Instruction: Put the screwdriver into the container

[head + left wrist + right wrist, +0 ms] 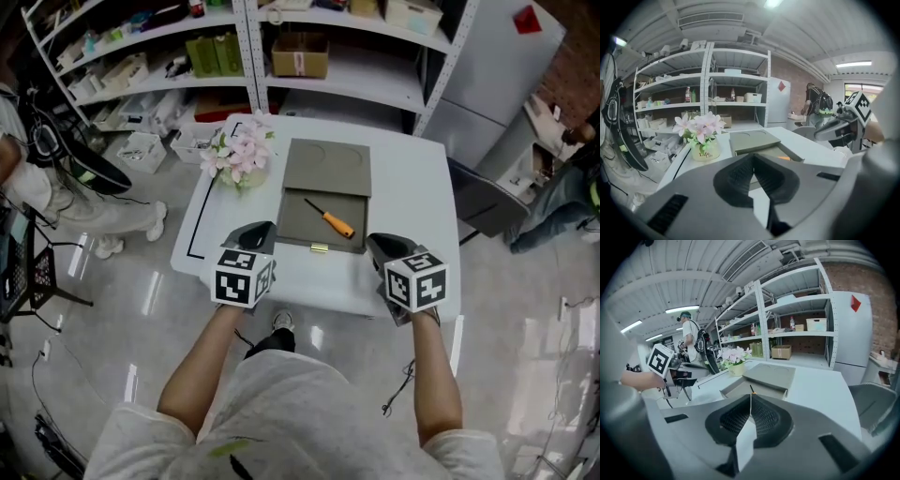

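Closed fingers on both: left gripper (pixel 753 158) and right gripper (pixel 750 395) are pressed together, empty, at the near edge of the white tabletop (pixel 412 187). Screwdriver (pixel 329 219), orange handle and thin black shaft, lies diagonally inside the open grey container (pixel 298 234), apart from both grippers. Flower pot (pixel 239 157) stands left of the lid (pixel 328 167).
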